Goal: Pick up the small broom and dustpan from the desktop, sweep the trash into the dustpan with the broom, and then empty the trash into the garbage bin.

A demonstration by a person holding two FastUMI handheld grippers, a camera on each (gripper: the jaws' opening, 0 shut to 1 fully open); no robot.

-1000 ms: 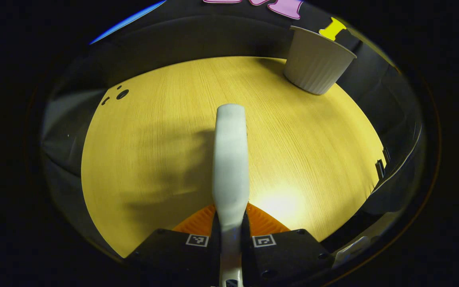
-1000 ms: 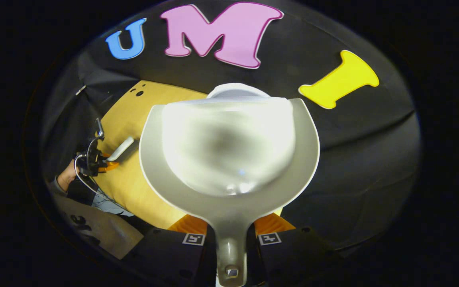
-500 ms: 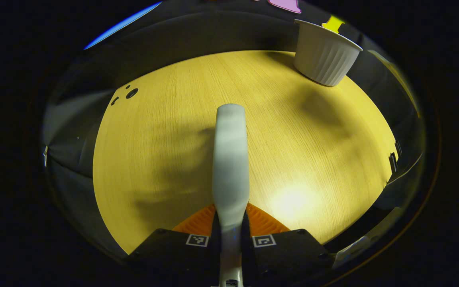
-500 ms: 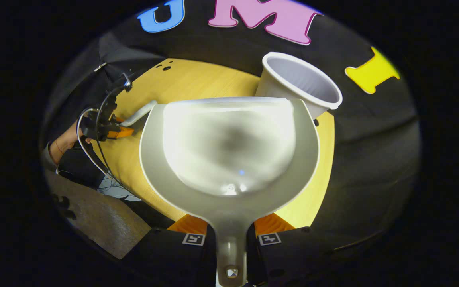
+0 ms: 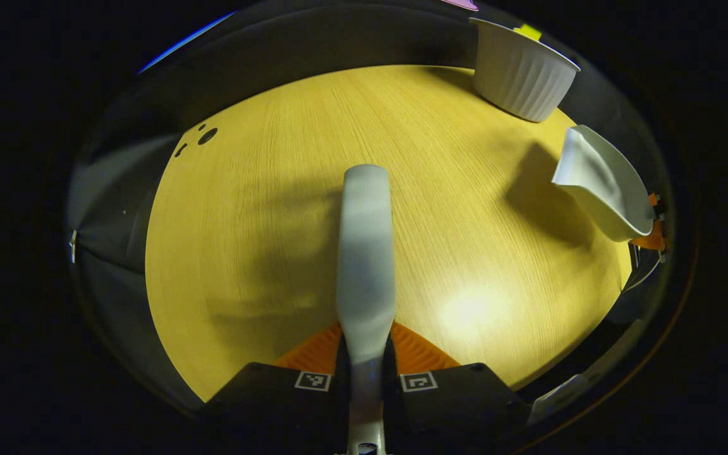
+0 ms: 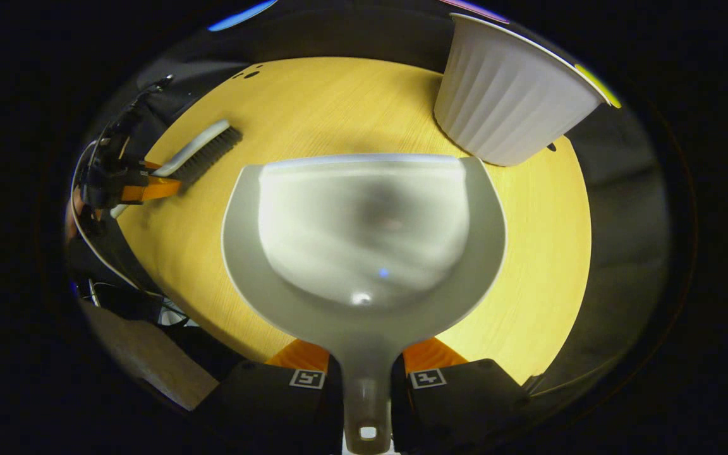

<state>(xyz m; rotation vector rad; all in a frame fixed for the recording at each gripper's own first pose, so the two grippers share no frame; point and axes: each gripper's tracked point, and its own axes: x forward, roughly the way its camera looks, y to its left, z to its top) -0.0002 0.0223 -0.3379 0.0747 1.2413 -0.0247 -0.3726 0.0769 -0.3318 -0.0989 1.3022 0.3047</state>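
My left gripper (image 5: 365, 354) is shut on the handle of the small white broom (image 5: 365, 253), which points forward over the wooden desktop (image 5: 263, 208). The right gripper view shows that broom (image 6: 203, 148) with dark bristles low over the desk, held by the left gripper (image 6: 143, 188). My right gripper (image 6: 365, 363) is shut on the handle of the white dustpan (image 6: 364, 246), which hangs level above the desk with nothing seen inside. In the left gripper view the dustpan (image 5: 601, 183) hovers at the right. The white ribbed garbage bin (image 6: 509, 104) (image 5: 522, 69) stands at the far right of the desk.
Small dark holes (image 5: 203, 136) mark the desk's far left corner. Black cloth walls close in the far and side edges. A floor patch (image 6: 149, 360) lies beyond the desk's near left edge. A hand (image 6: 73, 208) holds the left gripper.
The dustpan has swung down from facing the wall to level over the desk, near the bin, and has come into the left gripper view. The broom has barely moved.
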